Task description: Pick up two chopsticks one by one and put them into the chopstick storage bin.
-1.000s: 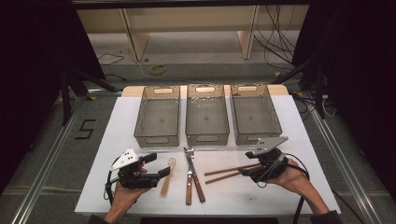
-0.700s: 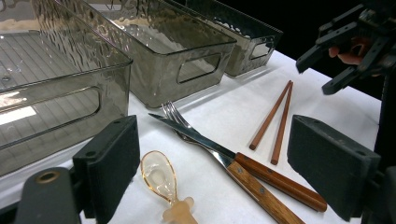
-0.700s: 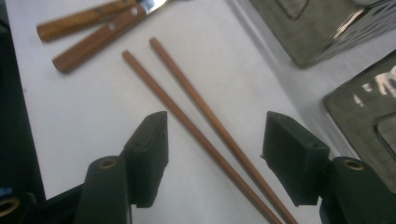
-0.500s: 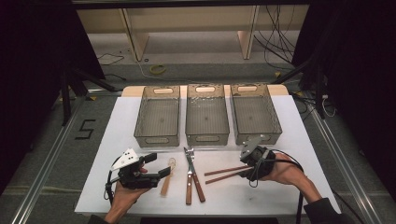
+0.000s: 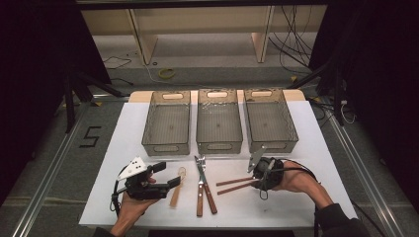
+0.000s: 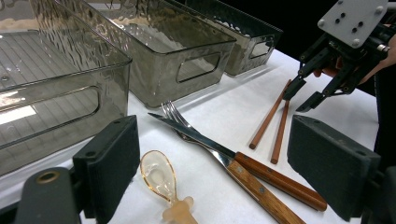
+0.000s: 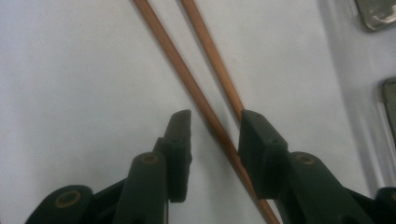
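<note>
Your right gripper (image 7: 212, 140) sits low in its own view with its black jaws half open and just now closing. They straddle the pair of slim reddish-brown wooden chopsticks (image 7: 187, 79) without yet pinching them. One stick runs between the pads; the other slips under the right pad. Their long axes climb toward the upper left of that frame. In the high view they lie lower right of centre, beside this hand. Your left gripper (image 5: 165, 178), wide open and empty, rests well apart at lower left.

Black two-jawed right tool (image 5: 256, 178) with grey three-cornered plate, trailing black cable, dark sleeve (image 5: 341, 222).
</note>
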A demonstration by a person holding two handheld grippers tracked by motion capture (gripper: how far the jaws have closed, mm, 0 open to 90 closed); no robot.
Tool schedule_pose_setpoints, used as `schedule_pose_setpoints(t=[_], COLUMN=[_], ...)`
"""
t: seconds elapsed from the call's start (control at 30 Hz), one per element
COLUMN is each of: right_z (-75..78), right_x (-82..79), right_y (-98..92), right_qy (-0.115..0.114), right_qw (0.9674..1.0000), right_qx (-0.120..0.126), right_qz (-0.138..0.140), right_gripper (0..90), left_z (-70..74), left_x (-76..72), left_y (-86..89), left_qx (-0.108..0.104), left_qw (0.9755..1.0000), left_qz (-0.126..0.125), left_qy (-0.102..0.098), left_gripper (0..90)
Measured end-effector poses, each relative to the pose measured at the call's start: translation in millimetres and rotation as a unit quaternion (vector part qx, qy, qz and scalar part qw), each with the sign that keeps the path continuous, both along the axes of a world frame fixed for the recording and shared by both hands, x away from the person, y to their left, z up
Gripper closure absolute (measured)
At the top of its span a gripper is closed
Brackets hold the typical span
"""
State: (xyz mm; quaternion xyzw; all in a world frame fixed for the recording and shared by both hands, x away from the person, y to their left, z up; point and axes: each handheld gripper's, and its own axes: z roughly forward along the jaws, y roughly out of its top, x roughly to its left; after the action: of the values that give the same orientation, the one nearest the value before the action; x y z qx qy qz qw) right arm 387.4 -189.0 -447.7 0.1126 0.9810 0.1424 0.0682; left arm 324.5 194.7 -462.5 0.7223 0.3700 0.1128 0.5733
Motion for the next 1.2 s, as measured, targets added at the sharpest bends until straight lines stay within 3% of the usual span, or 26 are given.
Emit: schedule_pose_setpoints(t=[0.3,0.5,1.2], right_z=[-4.9,-8.0,-7.2], right_x=[5.4,6.6,-6.8], right_y=[1.6,6.2,8.0], right_qy=[0.018,0.018,0.021], right_qw=[0.9997,0.998,0.994], right_qx=[-0.014,-0.056,-0.079], right_qz=[0.001,0.022,0.073], right_gripper=[70.3,71.8,82.4], left_z=[-0.1,0.1,-0.3], left_x=[0.1,0.0,0.1], left_y=[-0.2,-0.3,-1.1], left_qx=[0.0,0.0,0.0], left_qw=[1.0,1.0,1.0], left_qz=[0.0,-0.001,-0.001], left_qy=[0.0,-0.001,0.001], left_gripper=[16.5,16.5,16.5])
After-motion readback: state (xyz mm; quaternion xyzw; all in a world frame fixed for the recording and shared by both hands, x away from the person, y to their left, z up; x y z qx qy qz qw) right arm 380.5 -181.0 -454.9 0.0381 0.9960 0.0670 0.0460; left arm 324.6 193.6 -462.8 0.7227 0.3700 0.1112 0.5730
